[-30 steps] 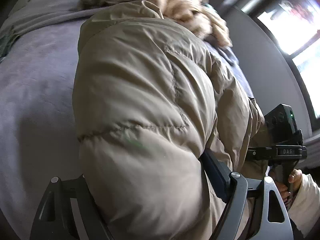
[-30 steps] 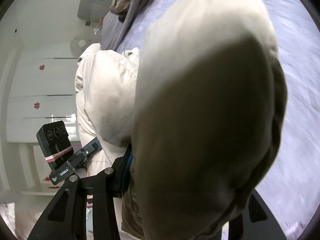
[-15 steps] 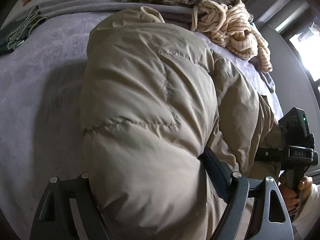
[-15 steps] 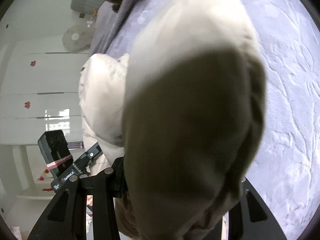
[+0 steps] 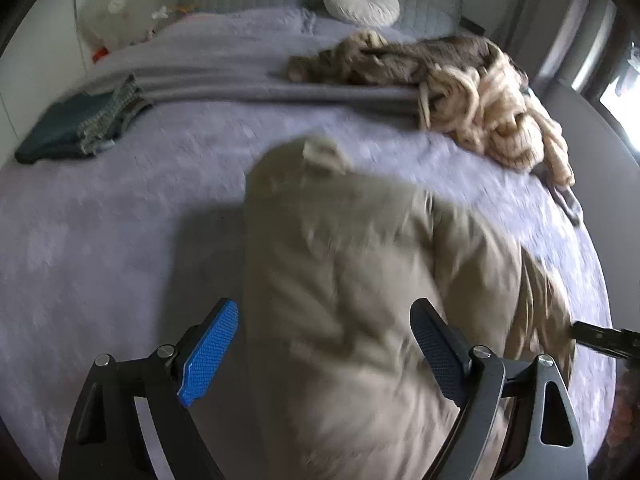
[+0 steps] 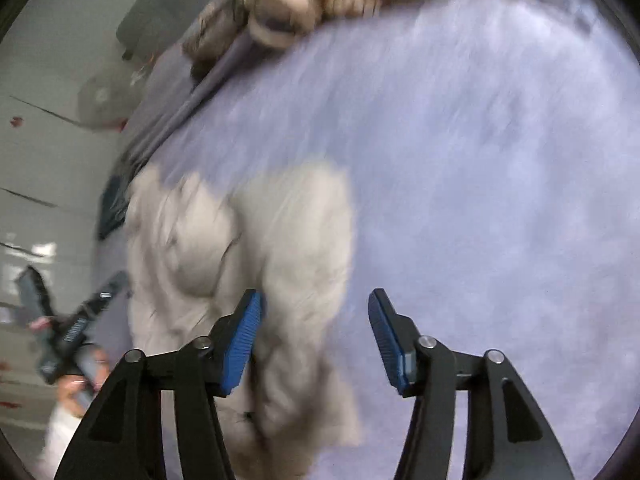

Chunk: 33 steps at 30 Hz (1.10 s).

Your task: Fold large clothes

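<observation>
The left gripper (image 5: 324,350) has its jaws opening, blue pads spread wide to either side of the beige puffer jacket (image 5: 360,300) without pressing on it — released, with the padded bulk lying between and below the fingers. The right gripper (image 6: 314,336) is likewise unclenched: its left pad sits just beside the jacket's near edge (image 6: 248,248), while the gap between the pads mostly frames bare lilac bedspread (image 6: 480,180). The jacket rests on that bedspread as a thick, doubled-over bundle, nearer the foot of the bed than the round cushion (image 5: 361,3) at the headboard. By the look of it, the fold on this garment is laid and both tools are letting go; whether another fold or some flattening is wanted is hard to say through the blur. Beyond the jacket, toward the headboard, a heap of knitted clothes (image 5: 480,96) lies unfolded — probably work left — and off to the jacket's left a dark folded stack (image 5: 76,128) sits done.
</observation>
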Tool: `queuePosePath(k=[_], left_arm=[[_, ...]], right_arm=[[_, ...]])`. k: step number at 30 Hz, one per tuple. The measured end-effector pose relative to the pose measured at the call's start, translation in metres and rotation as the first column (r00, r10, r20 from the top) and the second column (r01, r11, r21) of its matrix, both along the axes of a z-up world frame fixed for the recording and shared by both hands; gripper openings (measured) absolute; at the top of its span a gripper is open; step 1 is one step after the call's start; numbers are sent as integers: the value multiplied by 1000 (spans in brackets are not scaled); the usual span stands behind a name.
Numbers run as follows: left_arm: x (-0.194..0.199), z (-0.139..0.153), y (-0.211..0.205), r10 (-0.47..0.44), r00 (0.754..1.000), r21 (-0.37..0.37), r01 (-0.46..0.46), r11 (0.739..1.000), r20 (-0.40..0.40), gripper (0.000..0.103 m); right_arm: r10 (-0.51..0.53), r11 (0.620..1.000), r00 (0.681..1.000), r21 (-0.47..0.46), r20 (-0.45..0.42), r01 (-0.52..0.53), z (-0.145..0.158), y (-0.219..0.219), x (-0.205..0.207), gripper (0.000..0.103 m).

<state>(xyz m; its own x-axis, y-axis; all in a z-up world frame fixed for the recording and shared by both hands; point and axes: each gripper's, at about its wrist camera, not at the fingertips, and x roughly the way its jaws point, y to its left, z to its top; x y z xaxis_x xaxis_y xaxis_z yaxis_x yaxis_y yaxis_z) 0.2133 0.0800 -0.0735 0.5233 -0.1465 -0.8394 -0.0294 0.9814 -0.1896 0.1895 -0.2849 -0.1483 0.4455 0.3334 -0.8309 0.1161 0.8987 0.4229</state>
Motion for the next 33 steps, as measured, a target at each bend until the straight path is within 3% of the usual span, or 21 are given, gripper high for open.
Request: queuePosePath(k=[1,2,4,6,11,21,25,29,33], left_arm=[[6,-2,1,5,1000,11,-5,1000,-3,90],[11,-5,0,11,1000,21,-11,1000,-5,90],[17,-15,-3,12,1000,19,-12,1000,-18,90],[19,-26,-10,7,999,19,-6,1000,-38,90],[22,-38,-52,-25,999,104,27,994,-25,90],[30,-42,-77,-33,999,130,36,991,-31,90],[28,-35,-83,-46,998,137,49,989,-31,90],[-10,-13,-65,-40,999,152,38,988,11,90],[-57,-19,-46,-37,999,159,37,987,-3,90]], right_arm=[[4,1000,999,-3,35,-4,10,2,0,30],[10,1000,998,0,56,-10,22,5,-4,26],[59,998,991,0,118,-59,38,22,1,25],[123,992,983,-21,136,-121,47,67,26,25],[199,974,975,-129,96,-186,33,131,55,25],[57,992,992,-102,-109,-68,-44,98,90,24],[65,988,993,-132,-97,-77,-59,94,93,23],[55,994,993,-90,-107,-65,-65,84,97,23],[66,992,993,-102,-99,-77,-61,85,97,23]])
